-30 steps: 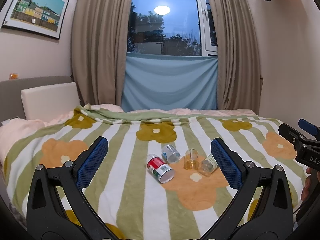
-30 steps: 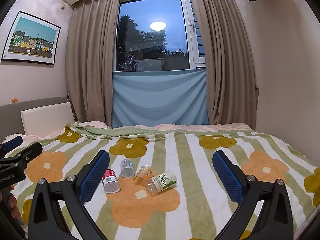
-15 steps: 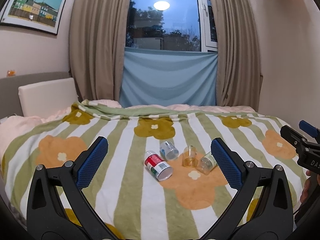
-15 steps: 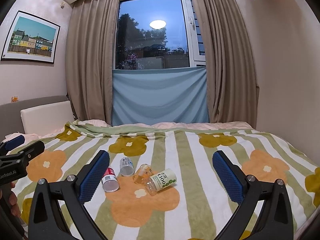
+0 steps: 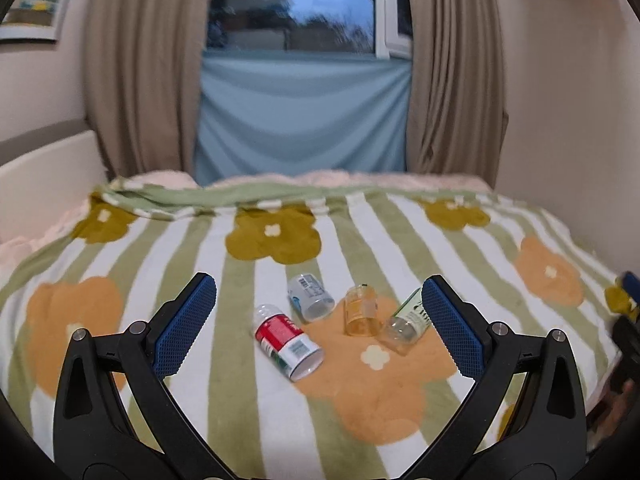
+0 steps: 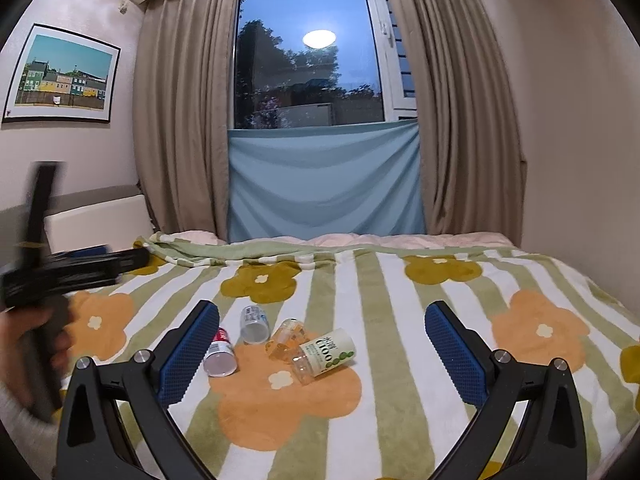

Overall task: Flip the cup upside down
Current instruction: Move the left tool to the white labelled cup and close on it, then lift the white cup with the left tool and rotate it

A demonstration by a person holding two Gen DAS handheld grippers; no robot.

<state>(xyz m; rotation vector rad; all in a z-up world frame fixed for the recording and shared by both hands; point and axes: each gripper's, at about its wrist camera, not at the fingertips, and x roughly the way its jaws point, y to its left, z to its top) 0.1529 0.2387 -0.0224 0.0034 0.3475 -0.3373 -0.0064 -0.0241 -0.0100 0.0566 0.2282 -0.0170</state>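
Note:
Several small cups lie on their sides in a cluster on the flowered blanket [image 5: 120, 264]: a red-labelled cup [image 5: 289, 342], a grey-white cup [image 5: 311, 297], a clear amber cup [image 5: 361, 311] and a green-labelled cup [image 5: 406, 320]. They also show in the right wrist view: red [image 6: 219, 354], grey-white [image 6: 254, 324], amber [image 6: 286, 339], green-labelled [image 6: 325, 356]. My left gripper [image 5: 320, 324] is open and empty, hovering short of the cluster. My right gripper [image 6: 322, 352] is open and empty, farther back.
The bed fills the foreground, with a headboard [image 6: 96, 220] at left. Curtains [image 6: 180, 128] and a window with a blue cloth [image 6: 324, 184] stand behind it. A wall [image 6: 580, 140] runs along the right. The left gripper's body [image 6: 60, 268] is blurred at the right wrist view's left edge.
My left gripper has moved forward and tilted down toward the cups, which now look larger. The right gripper has barely moved. The cups lie as before.

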